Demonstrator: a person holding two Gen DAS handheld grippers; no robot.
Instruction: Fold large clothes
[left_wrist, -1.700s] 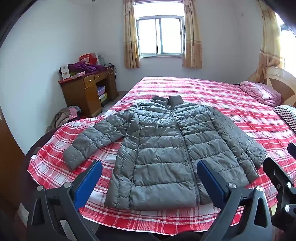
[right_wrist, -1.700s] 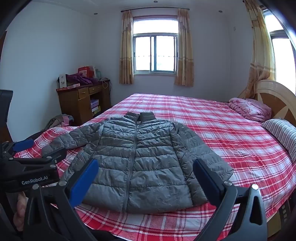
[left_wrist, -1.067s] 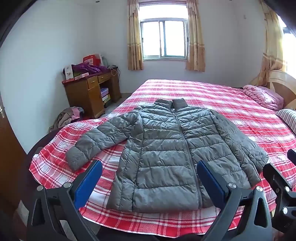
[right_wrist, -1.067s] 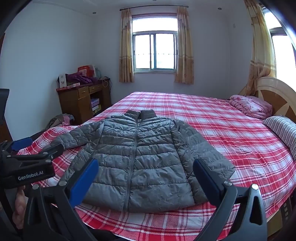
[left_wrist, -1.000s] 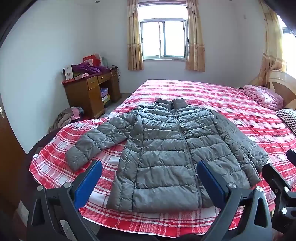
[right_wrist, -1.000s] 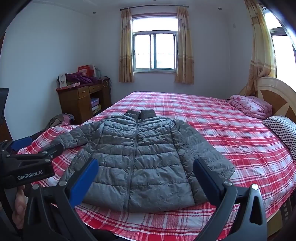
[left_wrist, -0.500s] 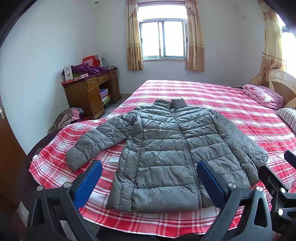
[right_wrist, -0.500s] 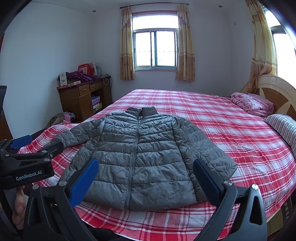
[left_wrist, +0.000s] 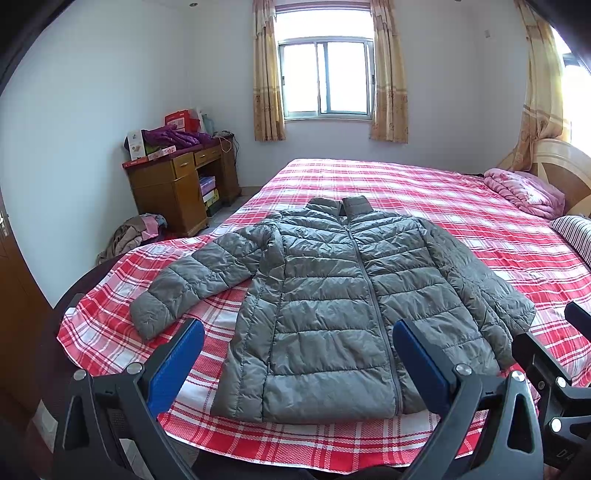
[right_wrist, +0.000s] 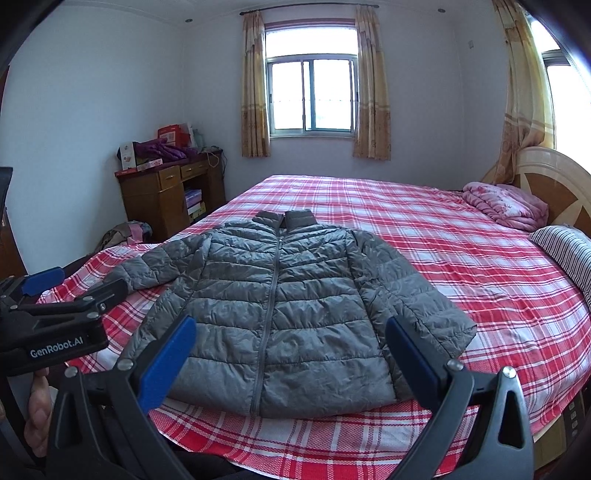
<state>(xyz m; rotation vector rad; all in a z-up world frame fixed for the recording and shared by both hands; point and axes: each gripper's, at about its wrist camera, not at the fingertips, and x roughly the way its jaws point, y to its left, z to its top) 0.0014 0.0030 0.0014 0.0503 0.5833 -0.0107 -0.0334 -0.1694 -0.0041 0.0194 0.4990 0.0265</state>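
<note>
A grey quilted puffer jacket (left_wrist: 332, 302) lies flat and zipped on the red plaid bed (left_wrist: 424, 184), collar away from me. Its left sleeve (left_wrist: 199, 277) spreads out to the left; its right sleeve (left_wrist: 480, 280) lies along the body. It also shows in the right wrist view (right_wrist: 280, 310). My left gripper (left_wrist: 297, 360) is open and empty, held above the jacket's hem. My right gripper (right_wrist: 290, 350) is open and empty, also short of the hem. The left gripper's body shows at the left of the right wrist view (right_wrist: 55, 325).
A wooden desk (left_wrist: 177, 184) with boxes and clothes stands by the left wall, a clothes pile (left_wrist: 129, 236) on the floor beside it. A pink folded quilt (left_wrist: 524, 192) and striped pillow (left_wrist: 576, 232) lie near the headboard at right. A window (left_wrist: 325, 77) is behind.
Both grippers have drifted slightly closer to the bed, so the jacket looks a little larger and lower. The jacket has not moved. Both stay open.
</note>
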